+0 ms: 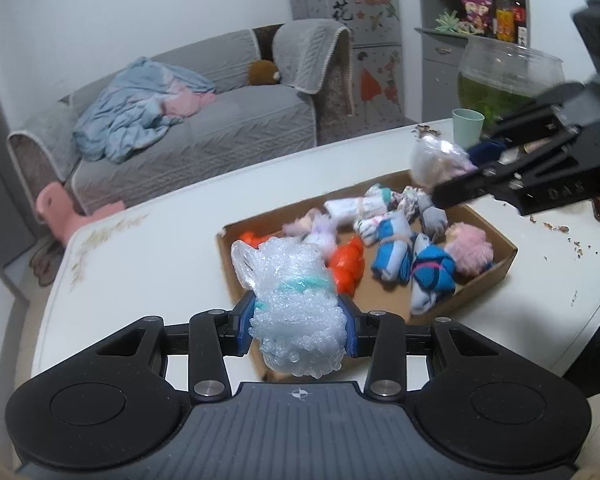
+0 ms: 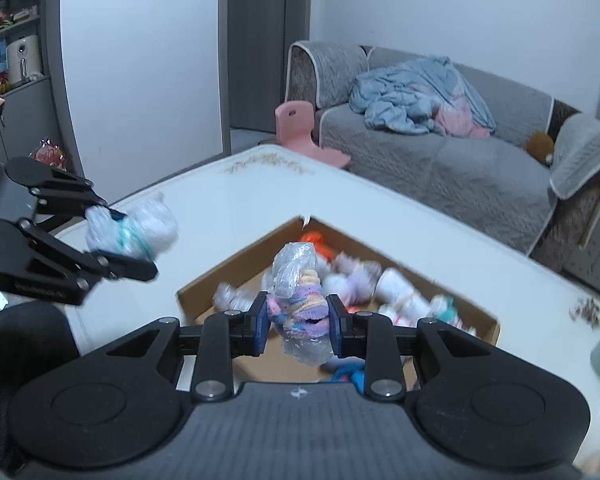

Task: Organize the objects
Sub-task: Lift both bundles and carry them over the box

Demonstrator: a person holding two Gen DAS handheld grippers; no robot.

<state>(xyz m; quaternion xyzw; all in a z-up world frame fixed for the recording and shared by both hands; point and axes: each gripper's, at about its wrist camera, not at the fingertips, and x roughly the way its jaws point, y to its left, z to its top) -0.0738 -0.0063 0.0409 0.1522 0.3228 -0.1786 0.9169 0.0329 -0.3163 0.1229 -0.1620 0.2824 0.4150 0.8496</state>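
My left gripper (image 1: 298, 326) is shut on a clear plastic bag of white fluffy socks with a teal band (image 1: 296, 304), held above the near left corner of a shallow cardboard box (image 1: 496, 276). It also shows in the right wrist view (image 2: 130, 236). My right gripper (image 2: 298, 322) is shut on a clear bag of pastel purple and pink socks (image 2: 300, 300), held over the box (image 2: 204, 284). In the left wrist view that bag (image 1: 436, 160) hangs above the box's far right corner. Several rolled sock bundles (image 1: 396, 248) lie in the box.
The box sits on a white table (image 1: 148, 248). A green cup (image 1: 467, 123) and a glass fishbowl (image 1: 504, 76) stand at the far right edge, with crumbs (image 1: 560, 232) nearby. A grey sofa (image 2: 460, 160) and pink child chair (image 2: 300, 128) stand beyond the table.
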